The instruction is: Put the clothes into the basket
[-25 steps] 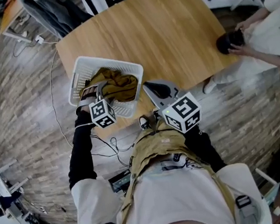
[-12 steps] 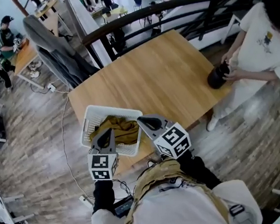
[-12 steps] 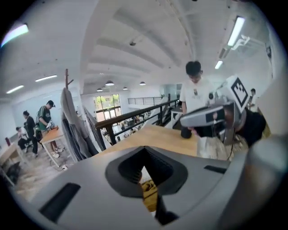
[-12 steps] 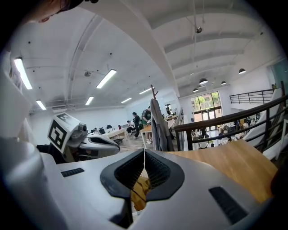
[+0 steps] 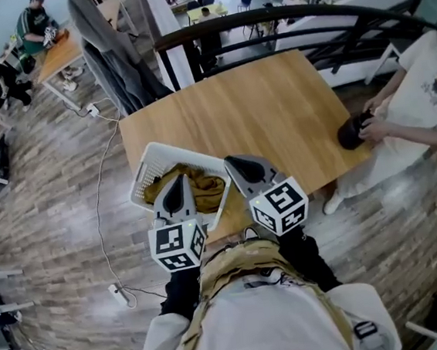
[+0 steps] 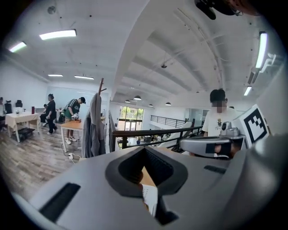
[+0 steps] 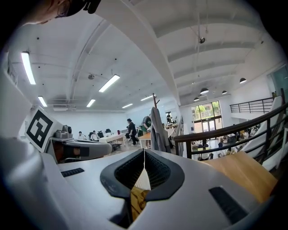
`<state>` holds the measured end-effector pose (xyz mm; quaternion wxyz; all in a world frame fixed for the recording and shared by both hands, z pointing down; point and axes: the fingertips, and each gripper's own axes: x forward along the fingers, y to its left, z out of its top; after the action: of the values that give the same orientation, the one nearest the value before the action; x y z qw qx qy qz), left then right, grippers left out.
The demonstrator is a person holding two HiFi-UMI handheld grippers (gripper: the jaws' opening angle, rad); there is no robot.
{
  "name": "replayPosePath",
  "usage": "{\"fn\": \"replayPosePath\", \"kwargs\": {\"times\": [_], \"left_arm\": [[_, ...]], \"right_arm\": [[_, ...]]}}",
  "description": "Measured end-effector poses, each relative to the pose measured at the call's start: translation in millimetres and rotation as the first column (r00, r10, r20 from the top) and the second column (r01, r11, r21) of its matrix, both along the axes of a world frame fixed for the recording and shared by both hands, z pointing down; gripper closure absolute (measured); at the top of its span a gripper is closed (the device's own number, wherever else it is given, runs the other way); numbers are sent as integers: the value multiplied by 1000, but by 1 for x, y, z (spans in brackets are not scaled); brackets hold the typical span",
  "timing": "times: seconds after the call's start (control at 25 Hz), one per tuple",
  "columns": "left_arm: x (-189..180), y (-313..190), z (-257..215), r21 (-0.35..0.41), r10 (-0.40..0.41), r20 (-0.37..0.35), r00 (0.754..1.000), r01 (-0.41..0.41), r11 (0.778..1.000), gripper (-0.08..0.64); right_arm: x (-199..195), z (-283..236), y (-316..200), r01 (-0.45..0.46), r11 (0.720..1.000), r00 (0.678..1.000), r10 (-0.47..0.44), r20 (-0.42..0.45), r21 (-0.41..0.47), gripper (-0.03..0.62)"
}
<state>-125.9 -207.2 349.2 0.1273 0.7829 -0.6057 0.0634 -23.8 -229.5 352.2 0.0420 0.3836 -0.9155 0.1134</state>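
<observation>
Pointing of basket (image 5: pixel 142 169): its long axis lies askew to the table's edges, cutting across the table corner nearest the person.
Clothes (image 5: pixel 203 189): a mustard-brown heap crumpled inside the basket, with no clear long axis.
Left gripper (image 5: pixel 177 179): clenched, jaws together with nothing between them, raised over the basket at the table's near corner.
Right gripper (image 5: pixel 233 162): clenched too and empty, just beside the left one, over the table's near edge.
Table (image 5: pixel 258 112): pale wood top, bare past the basket.
Floor (image 5: pixel 57 187): grey wood planks, with a white cable (image 5: pixel 99 183) trailing left of the table.
Room: an open office with strip lights. A black railing (image 5: pixel 264 19) runs beyond the table's far edge, and a grey coat (image 5: pixel 109 57) hangs off its far-left corner.
Person (image 5: pixel 420 102): in a white T-shirt at the table's right side, hands on a dark object (image 5: pixel 351 131) at the edge.
Writing: only the square black-and-white patterns on the marker cubes (image 5: pixel 178 246). The T-shirt print is too small to read.
</observation>
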Motion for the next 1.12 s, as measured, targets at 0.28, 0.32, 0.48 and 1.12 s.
{"fn": "replayPosePath", "kwargs": {"times": [0.28,0.32,0.48,1.12], "left_arm": [[1,-10,3,25,-76,6,997,76,997,560],[-1,-10,0,31,-84,2,997,83,996,560],[-6,-9,-15,59,-117,-17,993,118,991,561],[-4,-1,-14,72,-120,-26,992,121,990,560]], "right_arm": [[-16,-17,-4,43,995,999,-40,-32,90,571],[-17,-22,-4,33,994,999,-30,-29,101,571],[-15,-42,-7,9,990,1000,-8,-2,144,571],[-14,-54,3,-49,969,999,50,2,241,571]]}}
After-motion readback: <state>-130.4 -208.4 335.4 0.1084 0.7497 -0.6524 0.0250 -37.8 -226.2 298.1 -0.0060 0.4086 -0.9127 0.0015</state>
